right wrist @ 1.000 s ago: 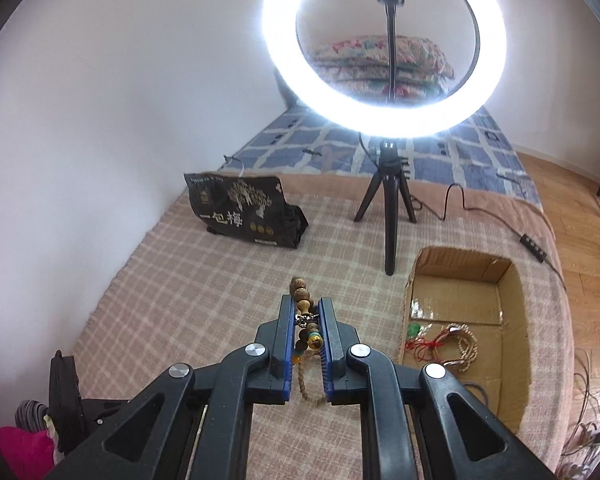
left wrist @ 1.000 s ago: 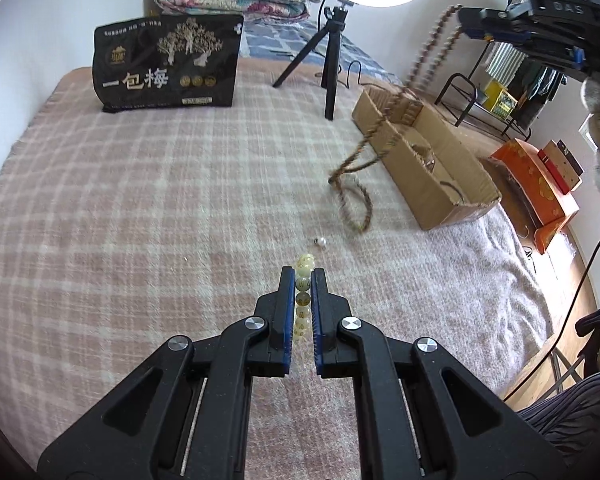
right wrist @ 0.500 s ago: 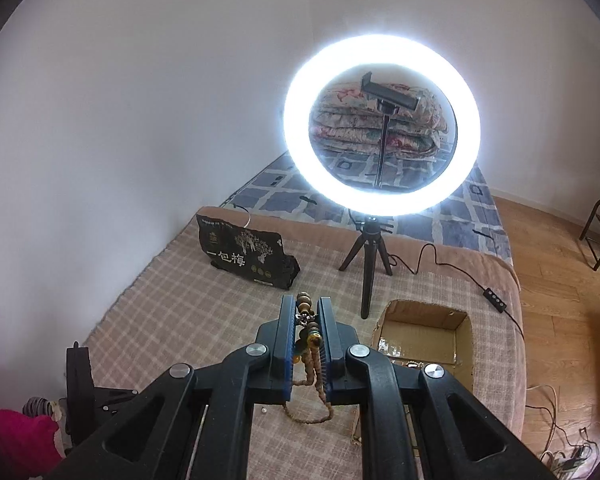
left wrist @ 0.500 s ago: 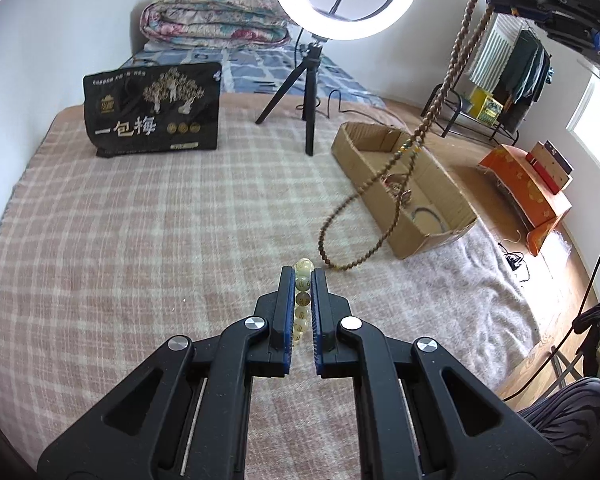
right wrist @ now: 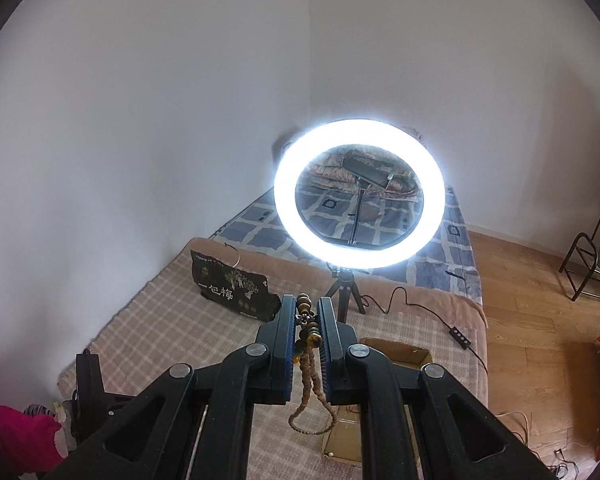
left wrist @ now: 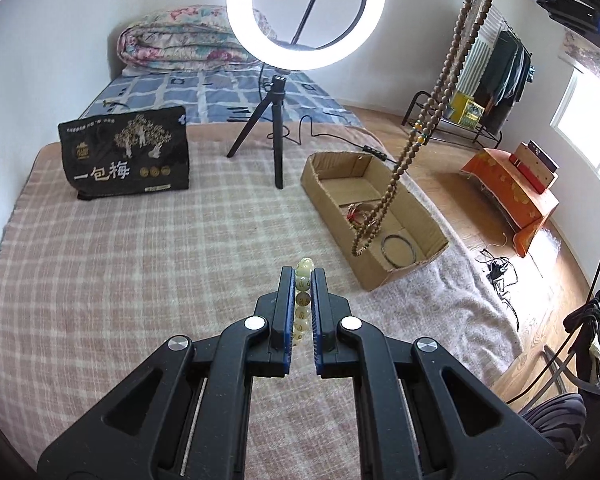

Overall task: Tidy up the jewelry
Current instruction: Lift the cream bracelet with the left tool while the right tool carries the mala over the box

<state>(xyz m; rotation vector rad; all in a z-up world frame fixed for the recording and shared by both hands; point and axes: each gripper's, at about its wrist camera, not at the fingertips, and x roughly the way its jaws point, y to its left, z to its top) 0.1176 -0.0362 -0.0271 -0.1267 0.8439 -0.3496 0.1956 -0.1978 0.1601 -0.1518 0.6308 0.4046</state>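
Left tool: clamped on one pale bead bracelet. Right tool: clamped on one long brown bead strand, loop hanging below. Ahead of the left tool: one cardboard box; contents tangled, uncountable.

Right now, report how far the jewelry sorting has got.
Done: a red-tasselled piece and a dark bangle lie in the cardboard box. In hand: left gripper clamps a pale bead bracelet; right gripper dangles a long brown bead strand. Left: both go in the box.
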